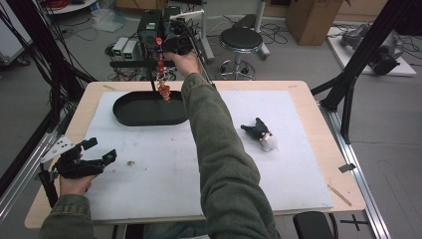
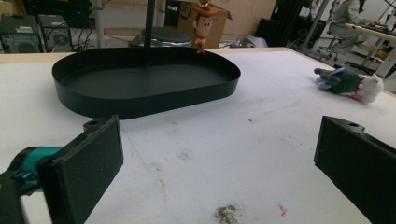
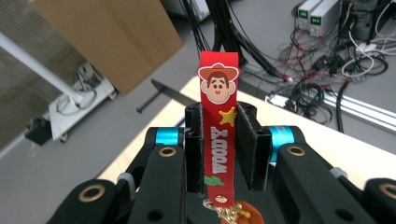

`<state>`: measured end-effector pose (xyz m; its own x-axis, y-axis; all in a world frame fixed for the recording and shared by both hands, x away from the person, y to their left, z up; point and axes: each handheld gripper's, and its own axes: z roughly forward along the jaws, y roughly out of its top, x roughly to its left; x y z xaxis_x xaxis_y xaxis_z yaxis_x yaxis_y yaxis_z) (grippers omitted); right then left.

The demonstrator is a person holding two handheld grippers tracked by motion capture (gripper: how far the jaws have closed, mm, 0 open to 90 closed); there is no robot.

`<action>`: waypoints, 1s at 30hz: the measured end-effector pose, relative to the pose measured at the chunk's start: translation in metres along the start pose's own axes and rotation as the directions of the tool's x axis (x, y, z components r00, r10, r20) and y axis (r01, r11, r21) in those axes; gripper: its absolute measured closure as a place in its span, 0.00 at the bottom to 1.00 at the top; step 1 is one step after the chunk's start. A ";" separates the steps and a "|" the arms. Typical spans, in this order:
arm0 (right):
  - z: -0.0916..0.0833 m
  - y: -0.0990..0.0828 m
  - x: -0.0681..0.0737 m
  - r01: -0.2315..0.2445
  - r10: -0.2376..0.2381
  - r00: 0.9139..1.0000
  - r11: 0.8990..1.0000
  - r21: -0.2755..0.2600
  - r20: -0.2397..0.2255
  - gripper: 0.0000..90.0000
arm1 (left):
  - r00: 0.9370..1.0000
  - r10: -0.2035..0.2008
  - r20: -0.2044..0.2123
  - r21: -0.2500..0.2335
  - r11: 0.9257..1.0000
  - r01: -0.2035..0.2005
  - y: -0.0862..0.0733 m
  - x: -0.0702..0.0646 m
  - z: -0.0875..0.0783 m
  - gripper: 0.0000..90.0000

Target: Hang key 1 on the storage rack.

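My right gripper (image 1: 171, 47) is raised over the table's far edge, shut on a red Woody strap (image 3: 217, 93) pinched between its pads (image 3: 247, 144). A small cowboy figure (image 1: 163, 91) dangles from the strap on a chain, just above the far rim of the black oval tray (image 1: 124, 118). In the left gripper view the figure (image 2: 203, 25) hangs behind the tray (image 2: 140, 100). A thin black post (image 2: 149, 23) stands in the tray. My left gripper (image 1: 101, 151) rests at the front left, open, with nothing between its jaws. A dark plush toy (image 1: 261, 135) lies right of centre.
A white mat (image 1: 164, 184) covers most of the wooden table. A small brown speck (image 1: 131, 163) lies near the left gripper. Beyond the far edge stand a black stool (image 1: 241, 40), power supplies (image 1: 127, 48) and a cardboard box (image 1: 311, 17). Black frame struts (image 1: 348, 84) flank the right side.
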<state>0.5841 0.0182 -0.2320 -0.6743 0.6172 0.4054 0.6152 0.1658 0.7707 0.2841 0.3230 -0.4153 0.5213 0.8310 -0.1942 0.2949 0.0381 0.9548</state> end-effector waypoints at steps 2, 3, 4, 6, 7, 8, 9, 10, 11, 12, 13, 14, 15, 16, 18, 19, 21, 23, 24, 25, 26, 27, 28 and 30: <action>0.002 0.001 0.001 -0.002 0.002 1.000 1.000 -0.012 0.001 0.83 | 1.000 -0.001 -0.001 0.000 1.000 0.001 0.000 0.000 0.000 0.02; 0.002 0.002 0.002 -0.006 0.006 1.000 1.000 -0.018 0.005 0.83 | 1.000 0.000 -0.001 0.000 1.000 0.000 0.000 0.000 -0.001 0.02; 0.003 0.002 0.002 -0.012 0.012 1.000 1.000 -0.022 0.002 0.83 | 1.000 -0.002 -0.002 -0.001 1.000 0.002 0.000 0.000 -0.001 0.02; 0.005 0.003 0.002 -0.014 0.014 1.000 0.999 -0.030 -0.007 0.83 | 1.000 -0.003 -0.002 0.000 1.000 0.003 0.000 0.000 -0.001 0.02; 0.006 0.003 0.002 -0.015 0.015 1.000 0.999 -0.034 -0.005 0.83 | 1.000 -0.002 -0.002 0.001 1.000 0.002 0.000 0.000 -0.001 0.02; 0.006 0.003 0.002 -0.019 0.018 1.000 0.999 -0.042 -0.004 0.83 | 1.000 -0.003 -0.002 0.000 1.000 0.003 0.000 0.000 -0.001 0.02; 0.006 0.003 0.002 -0.023 0.023 1.000 0.999 -0.049 -0.006 0.83 | 1.000 -0.001 -0.001 0.001 1.000 0.001 0.000 0.000 -0.001 0.02; 0.007 0.003 0.001 -0.027 0.027 1.000 0.998 -0.061 -0.004 0.83 | 1.000 0.003 0.000 0.005 1.000 -0.003 0.000 0.000 -0.001 0.02; 0.007 0.003 0.001 -0.031 0.030 0.999 0.997 -0.072 -0.009 0.83 | 1.000 0.004 0.000 0.007 1.000 -0.004 0.000 0.000 -0.001 0.02; 0.007 0.003 0.000 -0.040 0.039 0.999 0.996 -0.080 -0.014 0.83 | 1.000 0.003 0.000 0.008 1.000 -0.003 0.000 0.000 -0.001 0.02; 0.008 0.003 0.000 -0.041 0.040 0.999 0.996 -0.083 -0.012 0.83 | 1.000 0.003 0.000 0.007 1.000 -0.003 0.000 0.000 -0.001 0.02; 0.009 0.003 0.000 -0.043 0.042 0.999 0.996 -0.084 -0.005 0.83 | 1.000 0.003 0.000 0.005 1.000 -0.003 0.000 0.000 -0.001 0.02; 0.010 0.003 0.000 -0.042 0.042 0.999 0.996 -0.084 -0.002 0.83 | 1.000 0.004 0.000 0.005 1.000 -0.004 0.000 0.000 -0.001 0.02; 0.011 0.002 -0.001 -0.045 0.045 0.999 0.996 -0.081 -0.003 0.83 | 1.000 0.003 -0.002 0.004 1.000 -0.003 0.000 0.000 -0.002 0.02; 0.012 0.001 -0.002 -0.050 0.050 0.999 0.995 -0.083 -0.002 0.83 | 1.000 0.004 -0.001 0.006 1.000 -0.004 0.000 0.000 -0.002 0.02; 0.013 0.002 -0.002 -0.049 0.049 0.999 0.995 -0.088 -0.001 0.83 | 1.000 0.004 -0.002 0.006 1.000 -0.004 0.000 0.000 -0.002 0.02; 0.013 0.001 -0.002 -0.042 0.044 0.999 0.995 -0.093 0.010 0.83 | 1.000 0.005 -0.001 0.008 1.000 -0.005 0.000 -0.001 -0.001 0.02; 0.014 0.001 -0.002 -0.045 0.047 0.999 0.994 -0.103 0.016 0.83 | 1.000 0.005 -0.001 0.008 1.000 -0.005 0.000 -0.001 -0.001 0.02; 0.015 0.000 -0.002 -0.047 0.050 0.999 0.993 -0.107 0.021 0.83 | 1.000 0.005 -0.001 0.009 1.000 -0.005 0.000 -0.001 -0.001 0.02; 0.016 0.000 -0.003 -0.045 0.049 0.998 0.993 -0.110 0.028 0.83 | 1.000 0.004 -0.002 0.008 1.000 -0.004 0.000 -0.001 -0.001 0.02; 0.017 0.000 -0.002 -0.049 0.053 0.998 0.992 -0.120 0.032 0.83 | 1.000 0.005 -0.002 0.007 1.000 -0.005 0.000 -0.001 -0.001 0.02; 0.017 0.000 -0.002 -0.053 0.057 0.998 0.990 -0.127 0.029 0.83 | 1.000 0.005 -0.003 0.008 1.000 -0.005 0.000 -0.001 -0.001 0.02; 0.018 0.000 -0.002 -0.059 0.063 0.998 0.989 -0.133 0.026 0.83 | 1.000 0.004 -0.001 0.008 1.000 -0.004 0.000 0.000 -0.001 0.02; 0.018 0.000 -0.001 -0.056 0.062 0.997 0.988 -0.143 0.036 0.83 | 1.000 0.005 -0.001 0.007 1.000 -0.005 0.000 0.000 -0.001 0.02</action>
<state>0.5922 0.0314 -0.2412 -0.6195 0.6538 0.4344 0.5875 0.0191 0.8090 0.2828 0.3234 -0.4153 0.5220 0.8316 -0.1893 0.2981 0.0300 0.9541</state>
